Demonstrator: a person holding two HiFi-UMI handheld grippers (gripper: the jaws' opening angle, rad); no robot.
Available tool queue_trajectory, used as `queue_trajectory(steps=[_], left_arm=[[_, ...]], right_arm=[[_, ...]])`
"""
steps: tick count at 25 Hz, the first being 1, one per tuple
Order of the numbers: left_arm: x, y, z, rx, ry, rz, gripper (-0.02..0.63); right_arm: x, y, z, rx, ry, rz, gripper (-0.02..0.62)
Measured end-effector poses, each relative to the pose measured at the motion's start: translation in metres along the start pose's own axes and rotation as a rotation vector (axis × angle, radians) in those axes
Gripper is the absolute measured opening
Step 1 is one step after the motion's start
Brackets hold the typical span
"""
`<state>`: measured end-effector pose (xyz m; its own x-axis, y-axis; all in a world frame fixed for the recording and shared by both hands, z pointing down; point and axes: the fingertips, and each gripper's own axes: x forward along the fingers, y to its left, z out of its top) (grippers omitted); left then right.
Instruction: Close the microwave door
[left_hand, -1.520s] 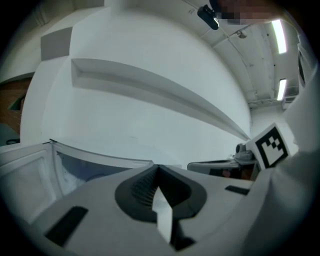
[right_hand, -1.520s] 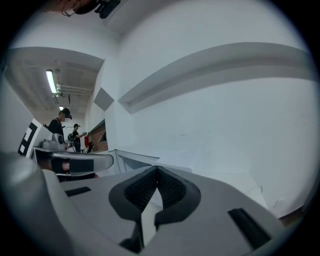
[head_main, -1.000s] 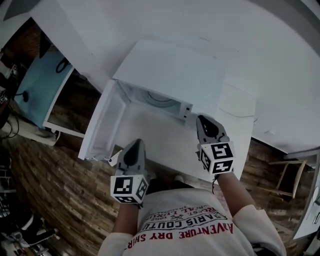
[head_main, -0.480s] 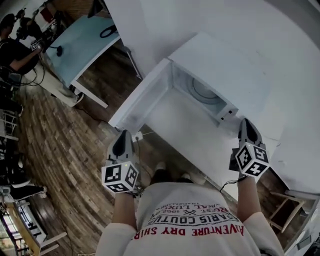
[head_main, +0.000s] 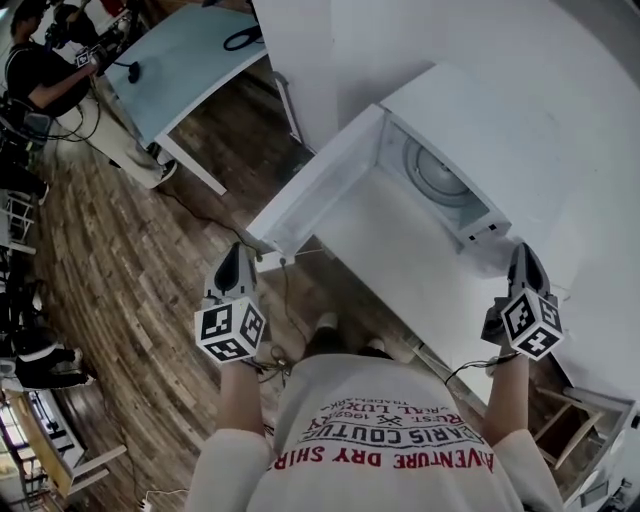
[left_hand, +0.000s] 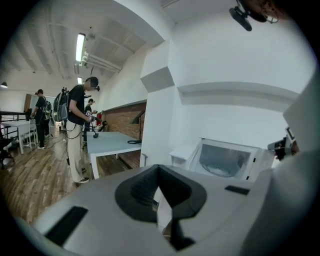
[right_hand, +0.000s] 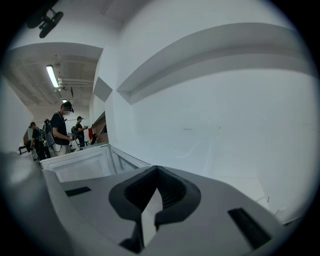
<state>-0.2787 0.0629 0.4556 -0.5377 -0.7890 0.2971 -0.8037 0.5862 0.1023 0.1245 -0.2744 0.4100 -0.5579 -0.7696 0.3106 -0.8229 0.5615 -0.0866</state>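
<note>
Noted: microwave door (head_main: 318, 185) stood open, swung out to the left of the microwave (head_main: 480, 130), its free end just ahead-right of my left gripper (head_main: 232, 262), the nearer one; right gripper (head_main: 521, 260) well apart; both jaws together, empty.

There is one microwave (head_main: 455, 130) with one open door (head_main: 320, 185). There is one blue table (head_main: 190, 60). There are two grippers, the left gripper (head_main: 232, 256) and the right gripper (head_main: 522, 256). At least three people (left_hand: 77, 125) stand behind.
</note>
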Motion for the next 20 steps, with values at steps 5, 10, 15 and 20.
queue_trajectory(steps=[5,10,15,20], left_arm=[[0.022,0.001,-0.007,0.028,0.029,-0.046,-0.005],[0.037,0.005,-0.004,0.022,0.037,-0.066,-0.005],[0.035,0.008,-0.012,0.000,0.061,-0.059,-0.005],[0.032,-0.004,-0.016,0.004,0.071,-0.070,-0.005]], right_arm=[[0.000,0.000,0.000,0.011,-0.002,-0.035,0.009],[-0.001,0.001,0.001,0.012,-0.002,-0.069,0.009],[0.002,0.005,0.000,0.015,0.001,-0.050,0.009],[0.000,0.001,-0.001,0.015,-0.002,-0.047,0.009]])
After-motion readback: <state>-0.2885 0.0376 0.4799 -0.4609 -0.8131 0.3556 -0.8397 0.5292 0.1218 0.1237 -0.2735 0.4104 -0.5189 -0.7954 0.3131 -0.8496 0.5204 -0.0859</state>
